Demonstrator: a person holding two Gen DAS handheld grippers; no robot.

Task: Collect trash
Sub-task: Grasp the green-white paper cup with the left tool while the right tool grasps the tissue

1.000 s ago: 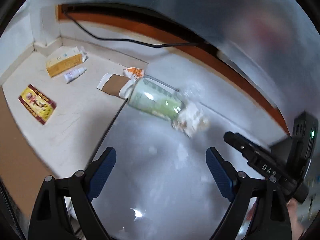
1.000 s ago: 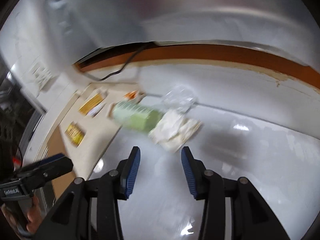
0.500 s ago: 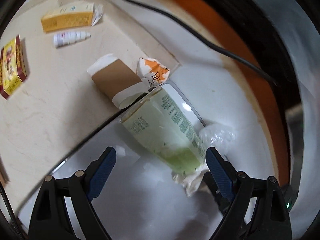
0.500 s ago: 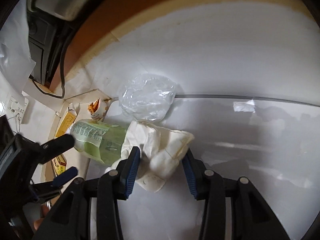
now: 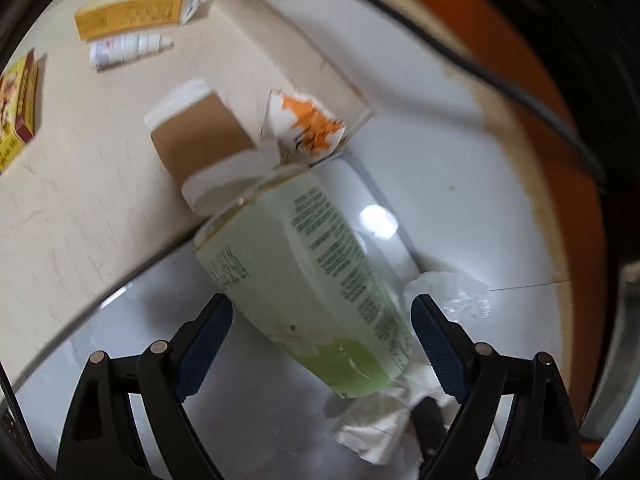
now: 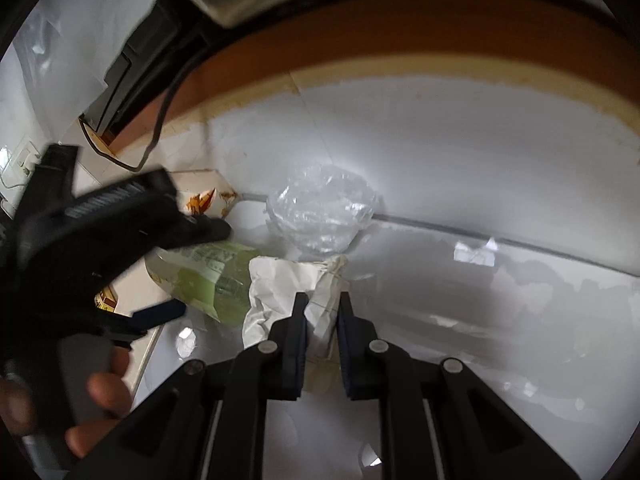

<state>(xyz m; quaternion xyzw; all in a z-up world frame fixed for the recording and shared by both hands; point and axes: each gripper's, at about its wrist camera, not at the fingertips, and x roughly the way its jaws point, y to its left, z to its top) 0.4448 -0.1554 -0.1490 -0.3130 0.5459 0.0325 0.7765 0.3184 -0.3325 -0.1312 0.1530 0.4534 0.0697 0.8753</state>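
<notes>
White crumpled paper (image 6: 288,284) lies on the pale floor (image 6: 460,152), pinched between the closing jaws of the right gripper (image 6: 322,304). Beside it, touching, lies a green-labelled bottle (image 5: 320,292), straddled but untouched by the wide-open left gripper (image 5: 320,320). Clear crumpled plastic (image 6: 324,216) sits just beyond the paper.

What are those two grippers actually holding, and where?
The right gripper is closing on the crumpled white paper, at its near edge. The left gripper straddles the green packet, gripping nothing.
</notes>
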